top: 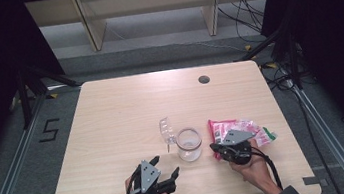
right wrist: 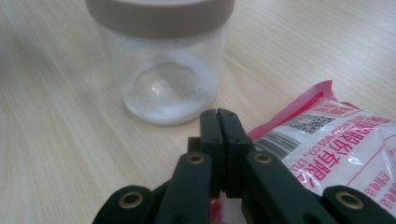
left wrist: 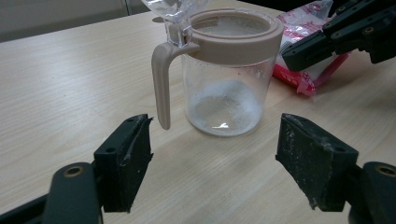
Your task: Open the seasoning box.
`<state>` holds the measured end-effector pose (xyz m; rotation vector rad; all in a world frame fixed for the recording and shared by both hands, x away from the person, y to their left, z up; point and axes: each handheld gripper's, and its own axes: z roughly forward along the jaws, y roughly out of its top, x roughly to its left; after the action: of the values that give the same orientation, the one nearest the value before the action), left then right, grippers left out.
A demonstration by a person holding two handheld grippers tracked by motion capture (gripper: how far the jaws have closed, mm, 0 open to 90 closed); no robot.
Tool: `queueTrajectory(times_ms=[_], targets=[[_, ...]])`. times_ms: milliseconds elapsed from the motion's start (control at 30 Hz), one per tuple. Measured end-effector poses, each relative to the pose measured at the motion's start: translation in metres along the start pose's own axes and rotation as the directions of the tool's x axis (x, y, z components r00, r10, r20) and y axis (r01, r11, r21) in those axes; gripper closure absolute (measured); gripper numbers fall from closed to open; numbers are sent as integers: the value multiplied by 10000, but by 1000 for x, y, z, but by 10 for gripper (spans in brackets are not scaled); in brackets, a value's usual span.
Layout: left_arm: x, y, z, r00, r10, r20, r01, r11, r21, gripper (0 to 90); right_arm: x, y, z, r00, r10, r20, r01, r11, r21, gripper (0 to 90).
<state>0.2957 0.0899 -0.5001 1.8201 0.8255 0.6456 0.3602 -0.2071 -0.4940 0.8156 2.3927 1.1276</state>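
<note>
A clear glass jar (top: 189, 144) (left wrist: 224, 93) (right wrist: 163, 84) with a beige rim stands at the table's middle front, a little white powder in its bottom. Its clear flip lid (top: 166, 129) (left wrist: 175, 7) stands open, and a beige tab (left wrist: 161, 84) hangs down its side. A pink and white bag (top: 244, 127) (left wrist: 303, 28) (right wrist: 336, 144) lies to the right of the jar. My left gripper (top: 165, 165) (left wrist: 215, 158) is open, aimed at the jar and apart from it. My right gripper (top: 213, 147) (right wrist: 218, 114) (left wrist: 286, 58) is shut over the bag's left edge, tips near the jar. Whether it pinches the bag is hidden.
The light wooden table (top: 114, 135) has a cable hole (top: 203, 79) near its far edge. Bare wood stretches left of and beyond the jar. Past the table are grey floor, cables and shelf legs.
</note>
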Motion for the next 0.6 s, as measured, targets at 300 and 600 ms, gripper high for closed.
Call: queueTrajectory(times_ms=[300, 600], targets=[[-3, -1, -1, 9989, -466, 111, 466, 9989, -23, 254, 1, -2, -7, 9979, -420, 497, 405, 9987, 313, 900], [-1, -2, -1, 9995, -303, 40, 303, 9995, -31, 253, 1, -6, -15, 9946, -677, 789, 626, 9960, 644, 900]])
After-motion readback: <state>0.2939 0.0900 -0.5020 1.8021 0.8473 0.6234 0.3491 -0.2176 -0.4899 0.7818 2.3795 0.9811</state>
